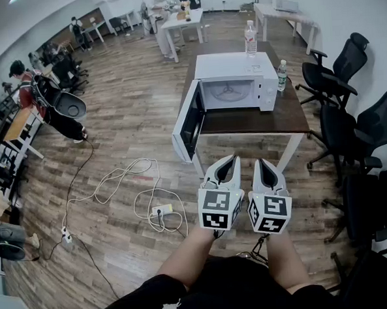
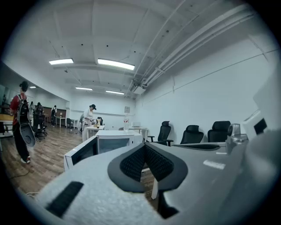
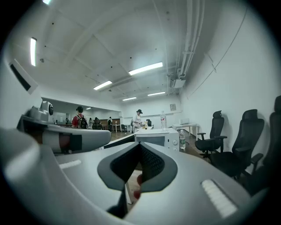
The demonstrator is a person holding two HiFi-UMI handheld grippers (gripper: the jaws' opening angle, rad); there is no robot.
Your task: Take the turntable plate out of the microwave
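Note:
A white microwave (image 1: 231,83) stands on a brown table (image 1: 257,119), and its door (image 1: 189,121) hangs open to the left. Inside it lies the glass turntable plate (image 1: 229,91) on its ring. Both grippers are held close to the person's body, well short of the table and pointing at the microwave. My left gripper (image 1: 232,159) is shut with nothing in it, and my right gripper (image 1: 259,161) beside it is shut and empty too. The left gripper view shows the microwave (image 2: 113,142) far ahead past the left gripper (image 2: 145,146). The right gripper view shows the microwave (image 3: 157,138) beyond the right gripper (image 3: 139,143).
One water bottle (image 1: 250,38) stands on the microwave and another (image 1: 281,75) beside it on the table. Black office chairs (image 1: 338,76) line the right side. Cables (image 1: 140,196) and a power strip (image 1: 161,210) lie on the wooden floor at left. People stand at the far desks.

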